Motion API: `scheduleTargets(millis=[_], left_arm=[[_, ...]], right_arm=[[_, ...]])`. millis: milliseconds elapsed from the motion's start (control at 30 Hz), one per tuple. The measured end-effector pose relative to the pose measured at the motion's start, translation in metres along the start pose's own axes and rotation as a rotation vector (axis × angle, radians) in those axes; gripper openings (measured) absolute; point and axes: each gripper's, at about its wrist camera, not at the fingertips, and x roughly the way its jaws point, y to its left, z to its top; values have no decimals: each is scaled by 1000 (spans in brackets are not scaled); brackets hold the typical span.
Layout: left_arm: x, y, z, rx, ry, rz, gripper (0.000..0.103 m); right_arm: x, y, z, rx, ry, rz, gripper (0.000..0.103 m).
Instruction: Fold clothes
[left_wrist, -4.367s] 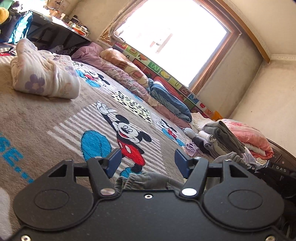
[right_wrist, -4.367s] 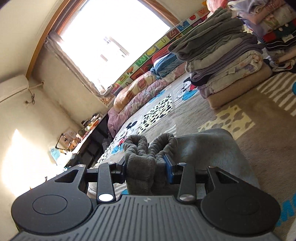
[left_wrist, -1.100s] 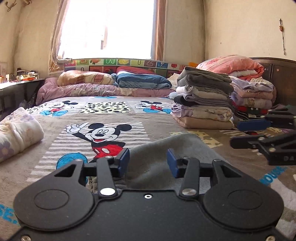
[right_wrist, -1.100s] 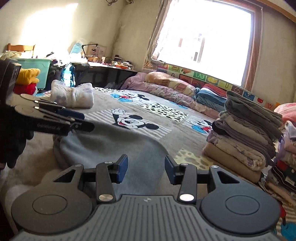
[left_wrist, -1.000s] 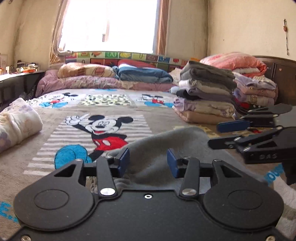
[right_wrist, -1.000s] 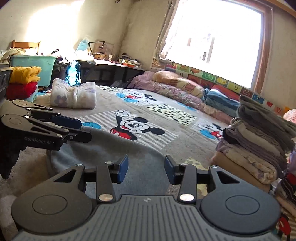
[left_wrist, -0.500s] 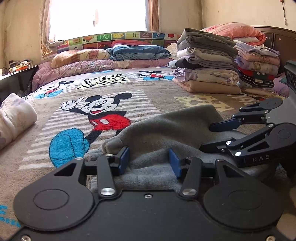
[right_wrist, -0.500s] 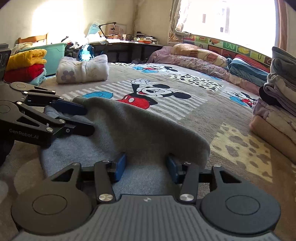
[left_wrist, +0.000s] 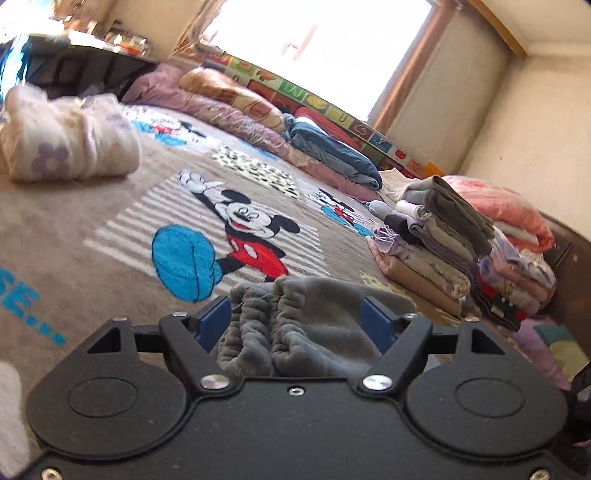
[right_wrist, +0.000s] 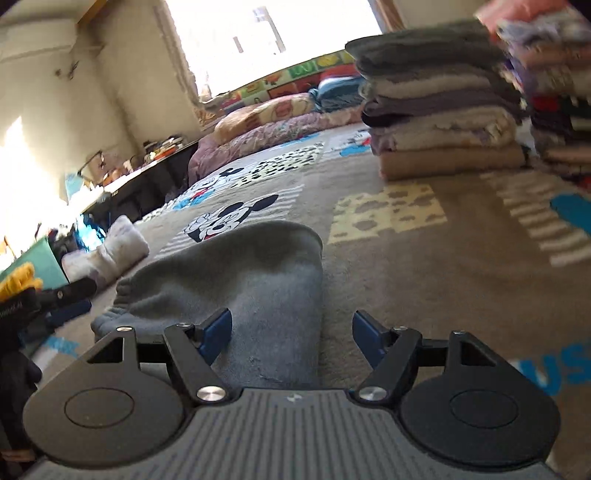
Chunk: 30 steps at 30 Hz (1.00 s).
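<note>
A: Where are the grey trousers (right_wrist: 236, 280)?
B: Folded on the bed blanket (right_wrist: 424, 266), under both grippers.
A: The jaws?
B: Left gripper (left_wrist: 299, 319) and right gripper (right_wrist: 291, 330) both spread wide, gripping nothing.

Two grippers were in view, the left (left_wrist: 297, 325) and the right (right_wrist: 291, 332), with one grey garment (right_wrist: 236, 273) lying on the one blanket (right_wrist: 424, 266). One white floral bundle (left_wrist: 70, 151) lay on that blanket, and two stacks of folded clothes stood side by side, a nearer stack (right_wrist: 439, 114) and a farther stack (right_wrist: 557, 92). Three Mickey pictures (left_wrist: 247, 229) showed clearly on the blanket in the left view, and there was one window (left_wrist: 314, 44).
</note>
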Motion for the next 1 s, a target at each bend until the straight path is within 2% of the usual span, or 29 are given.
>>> scheduleTargets(millis=[67,133,233,333,400,500,600,700,767,800,833,900,1000], left_arm=[[3,9,-1,-81,32,-7,79],[6,18,-3,-162,63,-13,79],[14,26,-9,-242,97,-31,80],[28,31,-11,-268,128,-20,81],[41,37,-10,-295,155,-16,81],[48,40,-5,-323,173,-50,81],[50,32,-5,-263,201,-44,81],[51,30,-7,-243,206,-48,80],[52,32,-8,-247,198,-50,73],[52,34,-9,-261,185,-49,71],[52,35,-9,-276,173,-47,68],[51,33,-8,-278,163,-47,64],[49,37,-3,-314,153,-82,58]], right_arm=[[7,-15,-1,155,18,38,73],[16,-21,-2,238,39,64,74],[29,-24,-4,293,69,82,76],[40,-29,-11,345,92,100,81],[43,-28,-13,342,89,106,84],[45,-25,-14,314,92,105,86],[51,-22,-13,270,106,116,86],[57,-20,-13,241,103,133,85],[60,-19,-13,240,95,139,79],[62,-19,-14,244,91,144,69],[63,-18,-14,248,88,153,65],[61,-13,-17,229,60,138,64],[58,-13,-18,234,30,154,55]])
